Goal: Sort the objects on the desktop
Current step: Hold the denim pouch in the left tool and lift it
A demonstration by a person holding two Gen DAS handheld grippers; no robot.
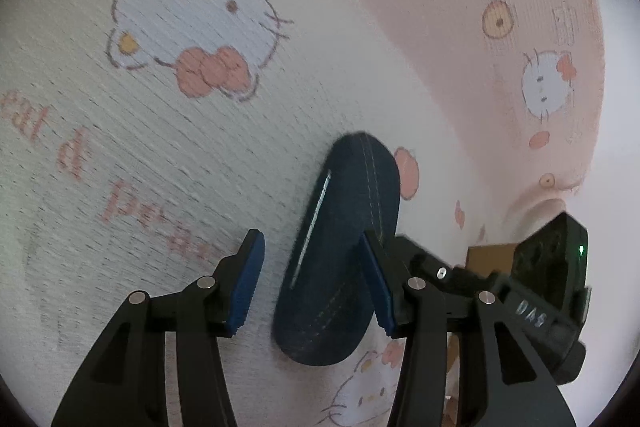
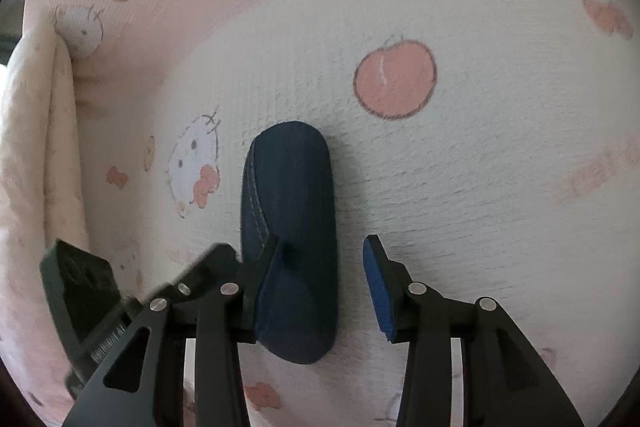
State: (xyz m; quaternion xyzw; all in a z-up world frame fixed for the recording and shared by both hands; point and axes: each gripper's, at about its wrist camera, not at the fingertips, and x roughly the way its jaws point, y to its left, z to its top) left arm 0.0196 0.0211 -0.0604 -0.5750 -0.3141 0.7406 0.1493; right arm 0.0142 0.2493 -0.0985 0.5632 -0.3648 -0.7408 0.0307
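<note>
Cloth [image 1: 200,155]: covers the whole surface; cream with a pink band toward the far edge, printed with cartoon cats and apples. Woven, textured, probably grippy enough that a thing set on it will not slide.

Case [image 1: 344,251]: the task's thing. A long, rounded, dark denim case with pale stitching along it and a thin bright strip on one side. It lies on the cream part of the cloth, near the pink band, well clear of any edge that shows. Both grippers flank its near end.

Left gripper [image 1: 316,279]: jaws stand wide. The case lies between the pads; one pad stands clear of it, the other sits against or just over its edge, contact uncertain. No squeeze visible; judged not gripping.

Right gripper [image 2: 320,275]: jaws part open. One finger overlaps the case's near side, the other pad stands clear with cloth showing in the gap. Not holding.

Box [image 1: 490,259]: brown, cardboard-like, only a sliver seen behind the other gripper's body; contents cannot be told.

Handling, judged: case looks light, with a firm shell under fabric; the covering should give good friction, and fragility seems low, though contents are unknown.

Hold point, judged: across the narrow width near mid-length, pads on the two long sides; a grip at the rounded end would likely let it pivot.
</note>
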